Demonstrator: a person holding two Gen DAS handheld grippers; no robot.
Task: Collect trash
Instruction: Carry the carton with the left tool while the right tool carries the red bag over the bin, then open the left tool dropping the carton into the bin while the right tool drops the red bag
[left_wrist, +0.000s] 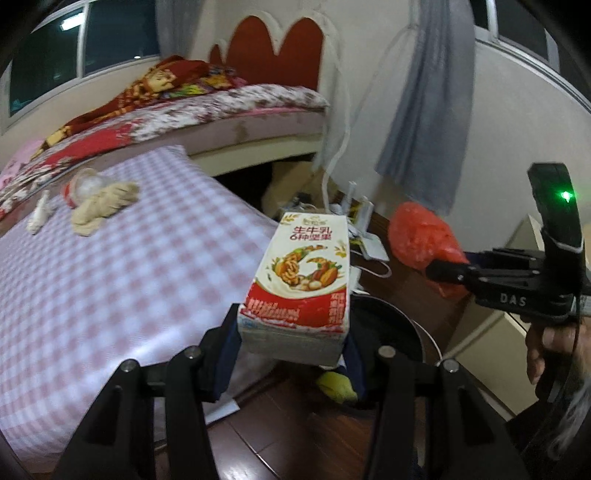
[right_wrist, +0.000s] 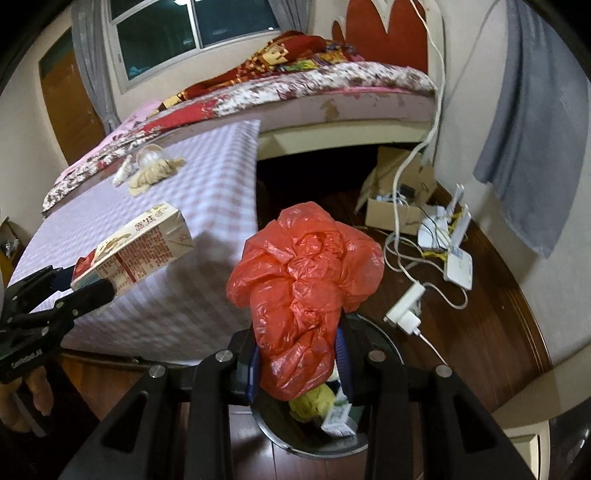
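My left gripper (left_wrist: 291, 347) is shut on a white and red milk carton (left_wrist: 301, 280), held in the air beside the checked mattress; the carton (right_wrist: 136, 247) also shows at the left of the right wrist view. My right gripper (right_wrist: 299, 358) is shut on a crumpled red plastic bag (right_wrist: 303, 288), which hangs over a round black trash bin (right_wrist: 291, 432) on the floor. The bin (left_wrist: 391, 325) lies just behind and below the carton. Inside it are yellow scraps (right_wrist: 310, 404) and a small white pack. The bag (left_wrist: 421, 240) and right gripper (left_wrist: 443, 271) appear at the right of the left wrist view.
On the pink checked mattress (left_wrist: 110, 280) lie a beige rag (left_wrist: 103, 206), a clear plastic cup (left_wrist: 83, 186) and a white scrap (left_wrist: 38, 216). A bed with floral bedding stands behind. A cardboard box (right_wrist: 399, 199), routers (right_wrist: 450, 240), cables and a charger (right_wrist: 404, 308) litter the wooden floor.
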